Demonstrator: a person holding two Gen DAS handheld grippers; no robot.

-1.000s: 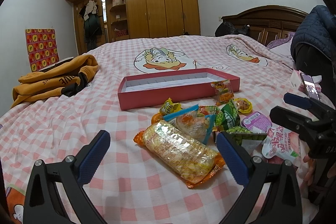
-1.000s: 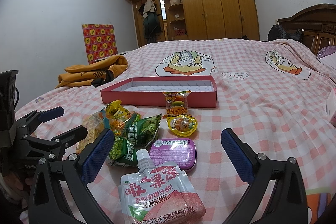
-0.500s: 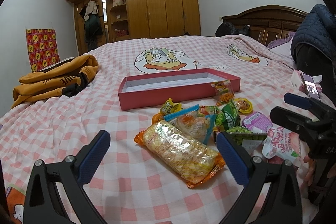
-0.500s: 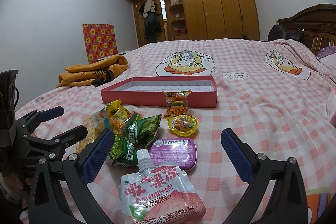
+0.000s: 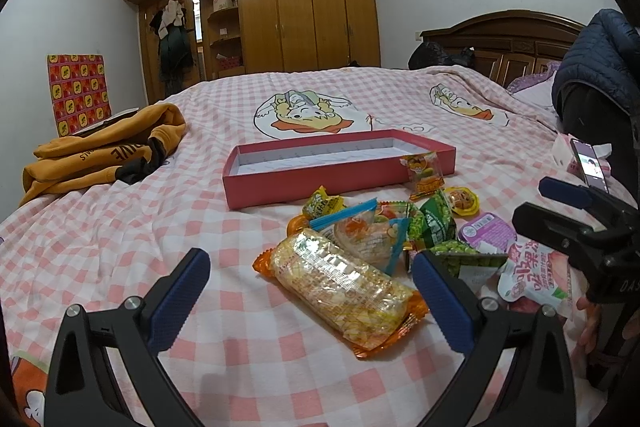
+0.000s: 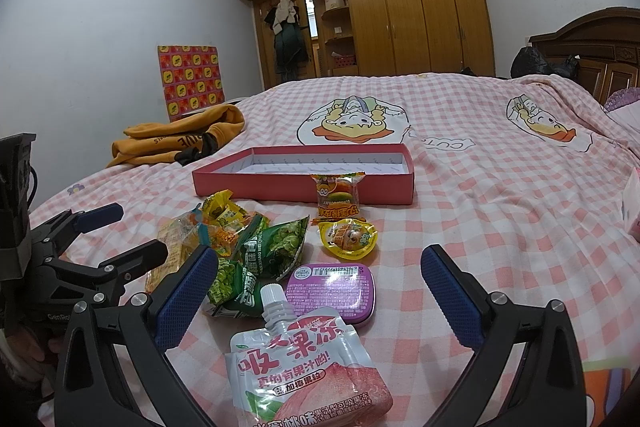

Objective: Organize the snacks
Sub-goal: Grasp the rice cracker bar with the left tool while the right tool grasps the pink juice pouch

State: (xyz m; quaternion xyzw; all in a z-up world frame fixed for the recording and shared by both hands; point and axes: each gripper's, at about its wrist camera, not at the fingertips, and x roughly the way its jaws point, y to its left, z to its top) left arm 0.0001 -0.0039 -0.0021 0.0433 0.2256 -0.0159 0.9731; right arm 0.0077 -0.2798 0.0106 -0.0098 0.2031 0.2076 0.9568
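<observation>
Pink-checked bed (image 5: 120,227), and nothing has been shifted: the snacks (image 5: 384,235) are still heaped before the empty red box (image 5: 340,179). Both hand-held grippers, left (image 5: 310,303) and right (image 6: 320,299), are kept wide open; sorting has not been started.

1. The pouch (image 6: 308,367) is cut off by the right view's bottom edge; in the left view the right gripper (image 5: 576,211) hides part of it.
2. Pea packets (image 6: 276,251) overlap, and the right gripper's near finger (image 6: 188,299) covers one.
3. The phone (image 5: 590,165) screen is too small to read.
4. The bed (image 5: 120,227) runs past the frame edges.
</observation>
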